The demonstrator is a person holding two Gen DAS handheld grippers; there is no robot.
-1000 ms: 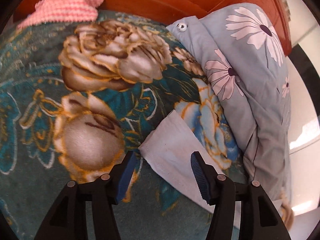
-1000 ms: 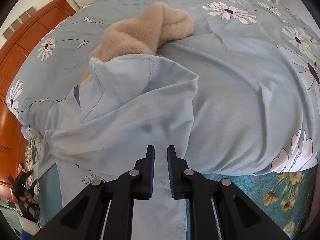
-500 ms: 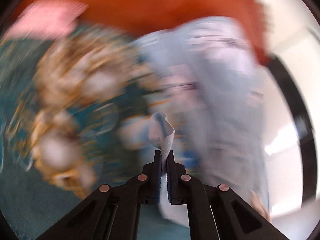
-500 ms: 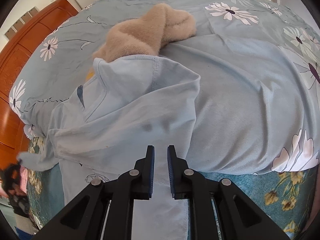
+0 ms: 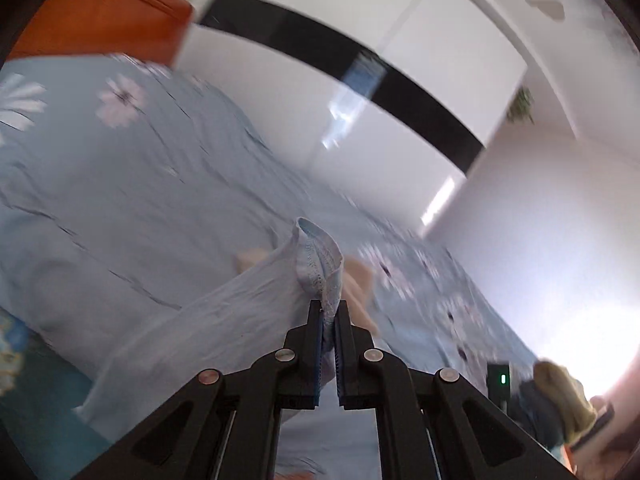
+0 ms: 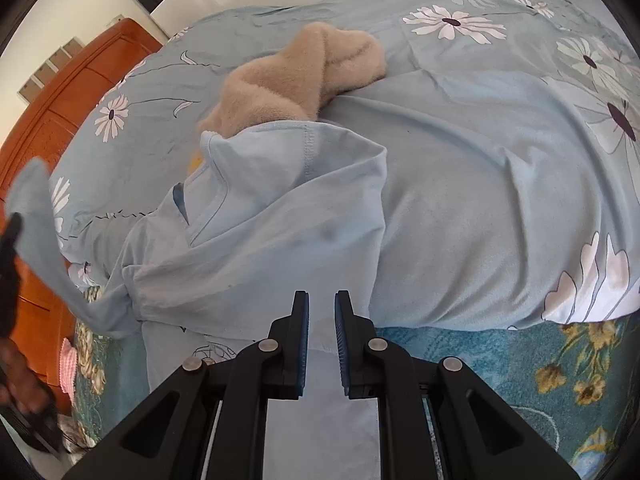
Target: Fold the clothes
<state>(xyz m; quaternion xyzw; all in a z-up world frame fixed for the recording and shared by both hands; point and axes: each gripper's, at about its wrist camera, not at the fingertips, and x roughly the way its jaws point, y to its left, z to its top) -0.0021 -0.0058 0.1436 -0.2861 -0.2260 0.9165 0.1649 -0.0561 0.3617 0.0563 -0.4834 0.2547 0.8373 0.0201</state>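
Sleeve-fold step of light blue shirt, spread on bed near its headboard edge, partly over daisy duvet and beside tan fuzzy garment. Left gripper jaws clenched on sleeve cuff, lifted clear of bed. Right gripper jaws narrowly parted above shirt hem, gripping nothing visible. Next, likely: carry cuff across shirt body, lay flat, release.

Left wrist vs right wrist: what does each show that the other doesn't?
Left wrist only: left gripper shut on the sleeve cuff; white wall with black band.
Right wrist only: right gripper over the shirt hem, grip unclear; shirt body; teal floral blanket.
Both: the lifted sleeve, daisy duvet, tan fleece, wooden headboard.
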